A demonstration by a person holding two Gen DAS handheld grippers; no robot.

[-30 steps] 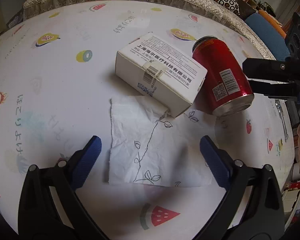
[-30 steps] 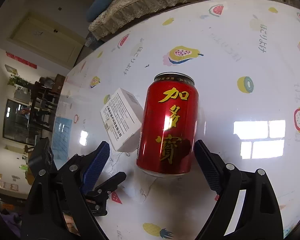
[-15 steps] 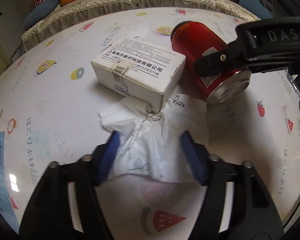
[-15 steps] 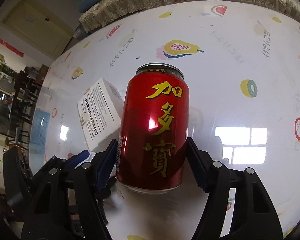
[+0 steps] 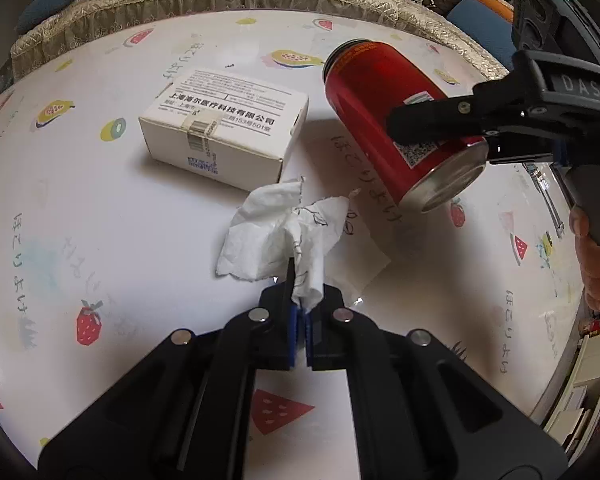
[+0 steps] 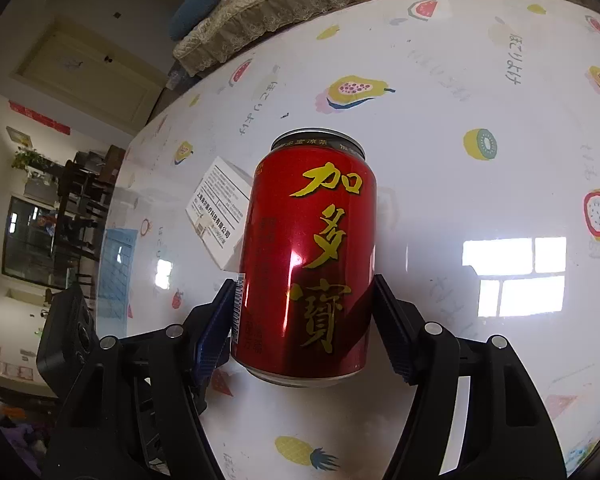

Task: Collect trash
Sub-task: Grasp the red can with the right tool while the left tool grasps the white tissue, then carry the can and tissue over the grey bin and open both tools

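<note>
- In front of my left gripper [image 5: 300,316], the left wrist view shows the jaws pinched nearly together on a gathered corner of the paper napkin [image 5: 284,236], which bunches up from between the blue pads.
- The napkin looks soft and almost weightless; I judge it tears easily, so a thick bunched fold is the safest place to hold it.
- Just behind it, the white carton [image 5: 224,130] sits flat on the fruit-print table [image 5: 100,220], untouched. It looks light and stiff-edged, and I would take it across its short sides.
- To the right in this view, the right gripper [image 5: 440,124] holds the red can [image 5: 388,120] tilted, its base seemingly clear of the table.
- Along my right gripper [image 6: 304,316], the right wrist view shows the blue pads pressed against both sides of the red can's [image 6: 308,256] lower half, jaws set to the can's width.
- The can is glossy and smooth, so I judge it slippery. I cannot tell whether it is empty, but thin metal would dent if squeezed hard, so a firm mid-body hold suits it.
- The white carton [image 6: 220,212] lies on the table [image 6: 480,80] behind the can's left edge.
</note>
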